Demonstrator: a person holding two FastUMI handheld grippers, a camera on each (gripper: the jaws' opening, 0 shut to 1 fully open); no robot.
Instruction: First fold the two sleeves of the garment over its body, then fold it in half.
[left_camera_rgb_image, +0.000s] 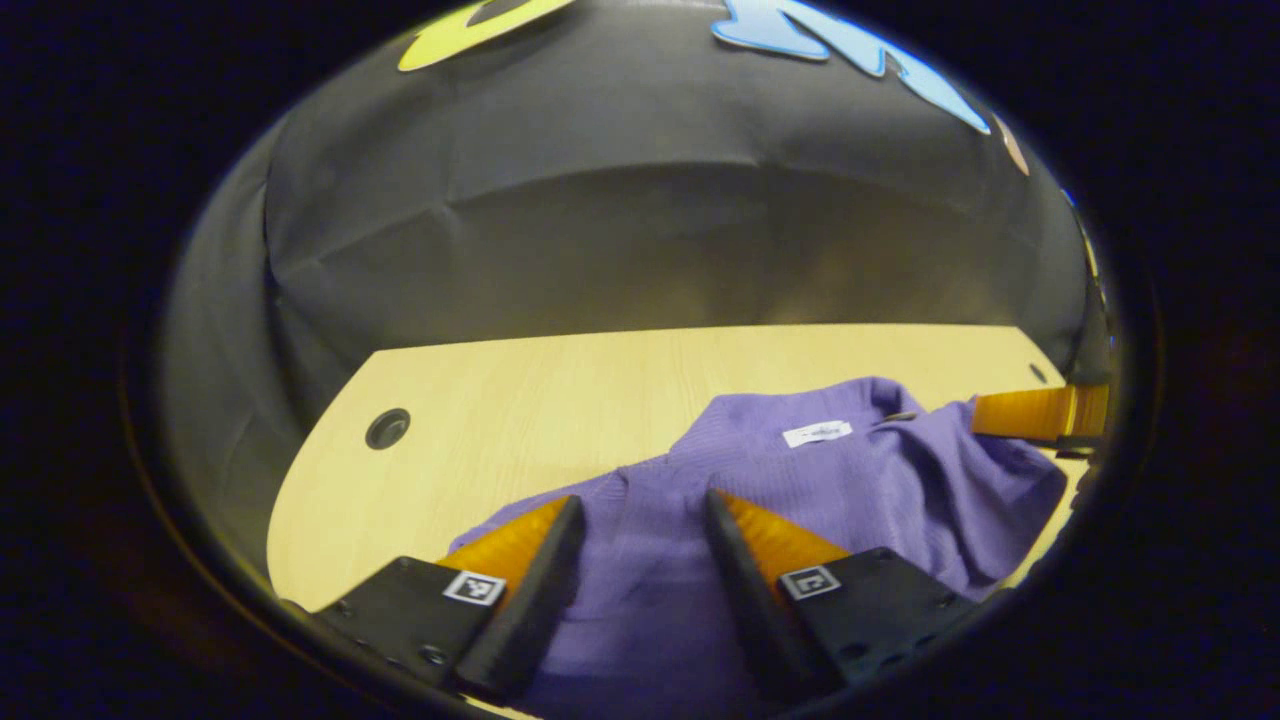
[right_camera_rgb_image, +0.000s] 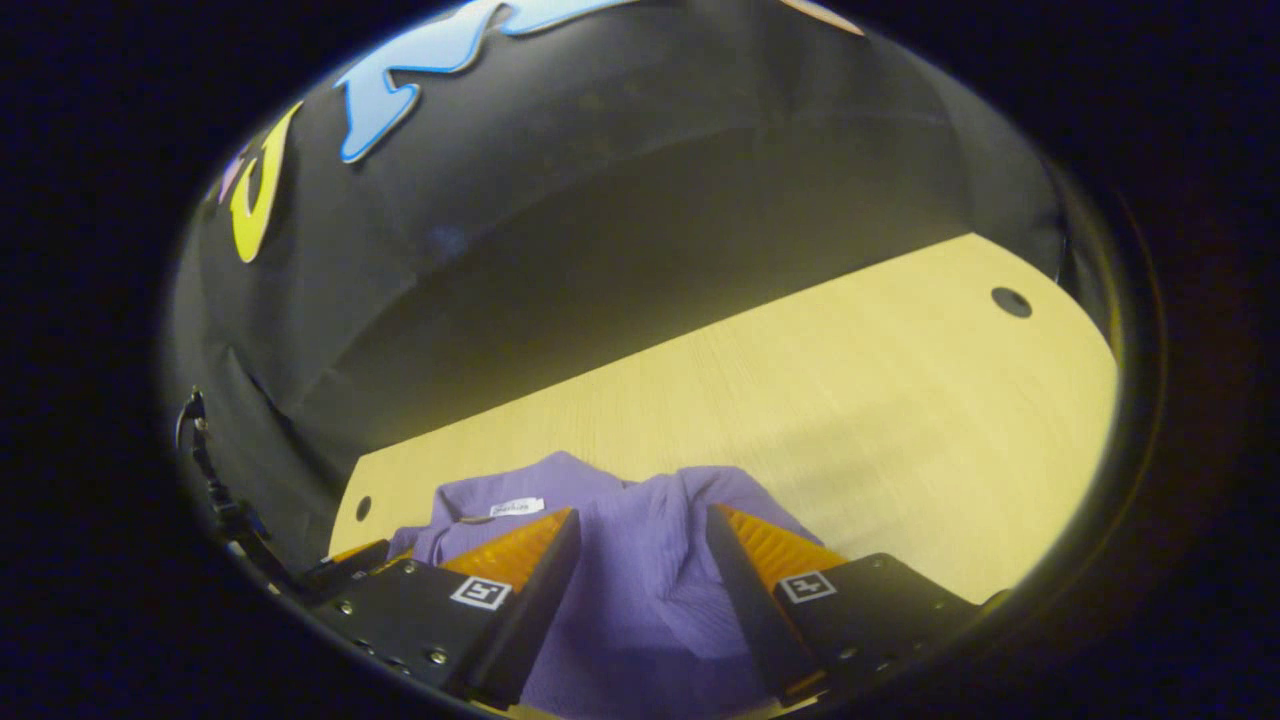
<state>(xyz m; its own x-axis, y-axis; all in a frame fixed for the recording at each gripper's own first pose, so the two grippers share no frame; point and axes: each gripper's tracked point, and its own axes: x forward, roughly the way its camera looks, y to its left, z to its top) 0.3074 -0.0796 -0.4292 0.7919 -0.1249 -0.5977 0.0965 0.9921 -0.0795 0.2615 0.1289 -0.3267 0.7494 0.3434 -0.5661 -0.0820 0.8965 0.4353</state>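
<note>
The purple ribbed garment lies rumpled on the table, its collar end toward twelve o'clock with a small white label facing up just inside the neck. In the right gripper view its cloth bunches in raised folds, the label at about ten o'clock.

A pale wooden table with a fine straight grain stands against a black cloth wall. The table's far edge runs straight along the foot of the cloth, and its corners are rounded. A round dark hole sits near the far left corner, and another hole near the far right corner. The cloth hangs creased and wrinkled, with a long fold across it. The light is dim and warm, brightest on the tabletop.
</note>
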